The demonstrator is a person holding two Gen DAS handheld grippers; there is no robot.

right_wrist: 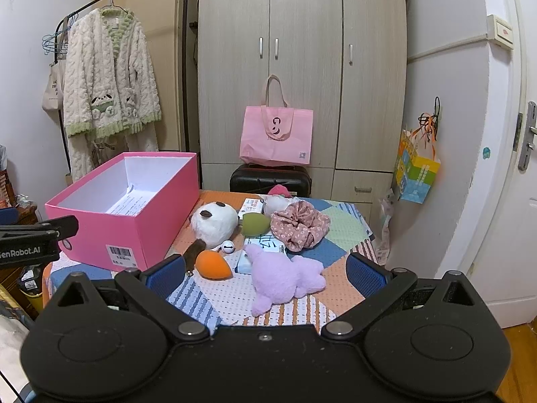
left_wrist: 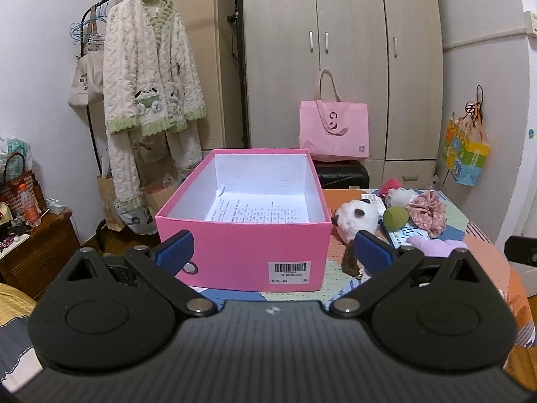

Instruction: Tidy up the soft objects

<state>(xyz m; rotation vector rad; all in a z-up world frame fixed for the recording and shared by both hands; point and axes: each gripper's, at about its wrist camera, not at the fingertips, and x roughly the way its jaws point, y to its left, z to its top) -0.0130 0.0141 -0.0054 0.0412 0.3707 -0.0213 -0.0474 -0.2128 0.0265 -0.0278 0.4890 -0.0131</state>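
- The pink box (right_wrist: 124,215) sits open-topped at the left end of the patchwork table (right_wrist: 335,231), with only a printed sheet (left_wrist: 258,210) lying on its white floor.
- The left gripper (left_wrist: 273,252) hangs in front of the box's near wall, its blue fingers (left_wrist: 176,252) spread wide apart and holding nothing.
- Just right of the box lies a white plush (right_wrist: 214,223) with dark ears, touching or nearly touching the box's right wall.
- In front of that plush, further right of the box, lie an orange sponge (right_wrist: 213,265) and a small white ball (right_wrist: 228,247).
- Right again is a green sponge (right_wrist: 255,223), with a pink and white toy (right_wrist: 278,198) behind it.
- A lilac plush (right_wrist: 285,277) lies near the table's front edge, well right of the box, partly on a flat packet (right_wrist: 261,252).
- The floral scrunchie (right_wrist: 298,225) is the thing farthest right of the box.
- The right gripper (right_wrist: 265,277) hovers low over the lilac plush, fingers wide apart, gripping nothing.
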